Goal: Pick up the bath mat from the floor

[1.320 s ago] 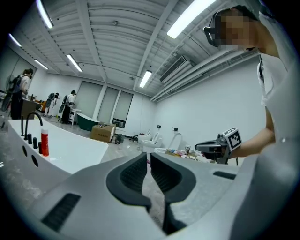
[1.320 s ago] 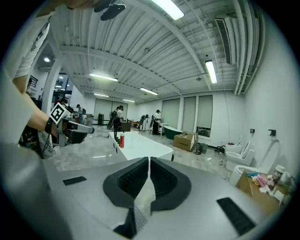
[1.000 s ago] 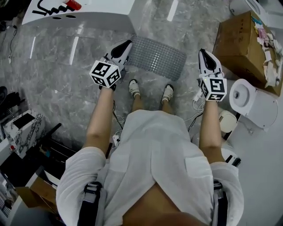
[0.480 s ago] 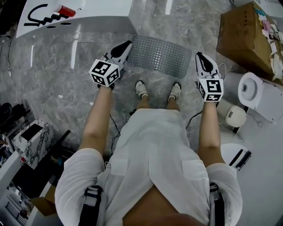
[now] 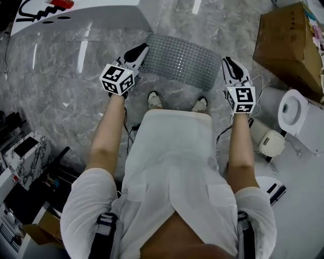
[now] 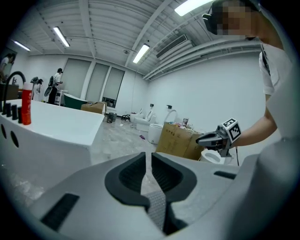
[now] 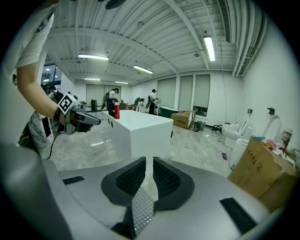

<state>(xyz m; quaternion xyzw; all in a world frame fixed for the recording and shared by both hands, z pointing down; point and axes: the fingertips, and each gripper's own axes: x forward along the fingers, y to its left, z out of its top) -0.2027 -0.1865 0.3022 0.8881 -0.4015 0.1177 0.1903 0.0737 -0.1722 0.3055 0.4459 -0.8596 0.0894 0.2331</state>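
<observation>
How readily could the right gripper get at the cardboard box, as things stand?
Probably not yet: the right gripper has the bath mat edge between its opening jaws, though bare floor lies between it and the cardboard box.

A grey studded bath mat (image 5: pixel 177 60) stretched over the grey marble floor (image 5: pixel 61 76), just ahead of the person's white shoes (image 5: pixel 153 99). A white rectangular tub (image 5: pixel 91 12) stood behind-left of it. A brown cardboard box (image 5: pixel 286 43) stood to the right, with a white ceramic toilet (image 5: pixel 293 109) nearer than the box.
</observation>
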